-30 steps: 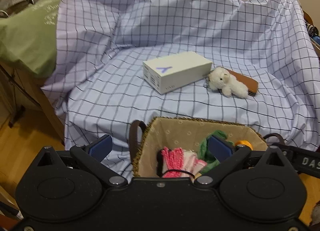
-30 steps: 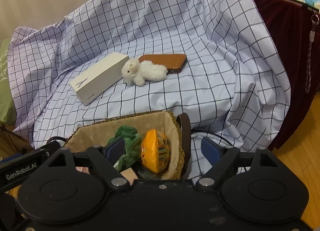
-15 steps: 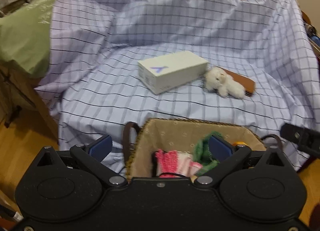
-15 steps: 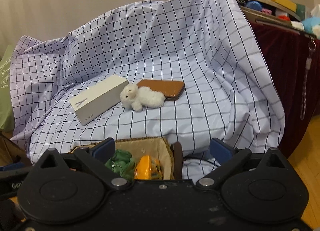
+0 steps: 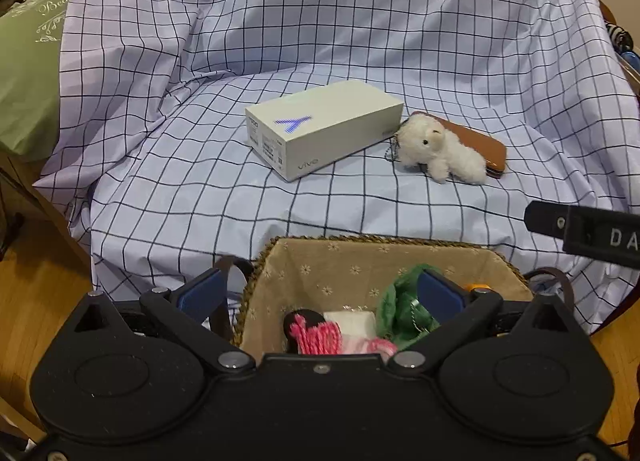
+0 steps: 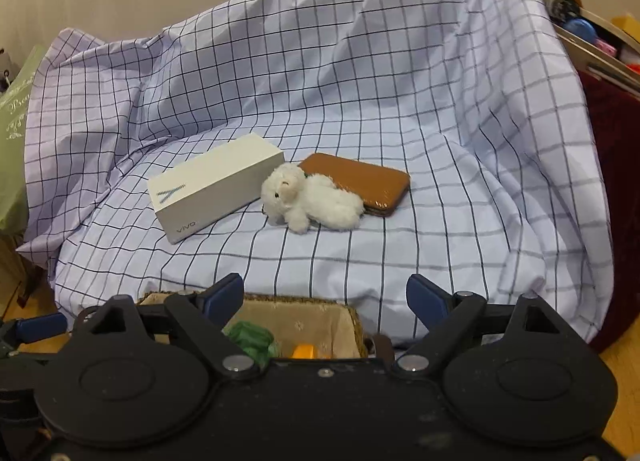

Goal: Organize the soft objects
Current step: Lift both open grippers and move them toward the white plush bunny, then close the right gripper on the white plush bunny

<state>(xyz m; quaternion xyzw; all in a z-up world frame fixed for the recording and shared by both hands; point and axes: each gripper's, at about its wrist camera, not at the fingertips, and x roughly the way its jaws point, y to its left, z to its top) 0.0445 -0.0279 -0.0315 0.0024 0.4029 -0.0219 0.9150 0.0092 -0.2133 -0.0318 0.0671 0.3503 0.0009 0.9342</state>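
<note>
Both grippers have drawn back from the lined basket (image 5: pixel 400 257) since a second ago: in the right wrist view only its far rim now shows, where the green cloth (image 5: pixel 394 311) and orange toy (image 6: pixel 304 351) were once in full sight.

On the checked sheet (image 5: pixel 200 189), from left to right, lie a white phone box (image 5: pixel 324 127), a white plush lamb (image 5: pixel 438 151) and a brown leather case (image 5: pixel 476 141). All three sit near the middle of the sheet, the lamb touching the box's end and leaning on the case. The lamb appears to be the one soft item not yet in the basket, which stands at the sheet's near edge.

The risk, judging from the crowding, is that a grab for the lamb catches the case beneath it or nudges the box, and a small chain at its head could snag.

The left gripper (image 5: pixel 320 293) has its jaws spread wide over the basket, gripping nothing. The right gripper (image 6: pixel 324 293) holds nothing either; its jaws stand well apart and are closing on empty air above the basket's far rim.
</note>
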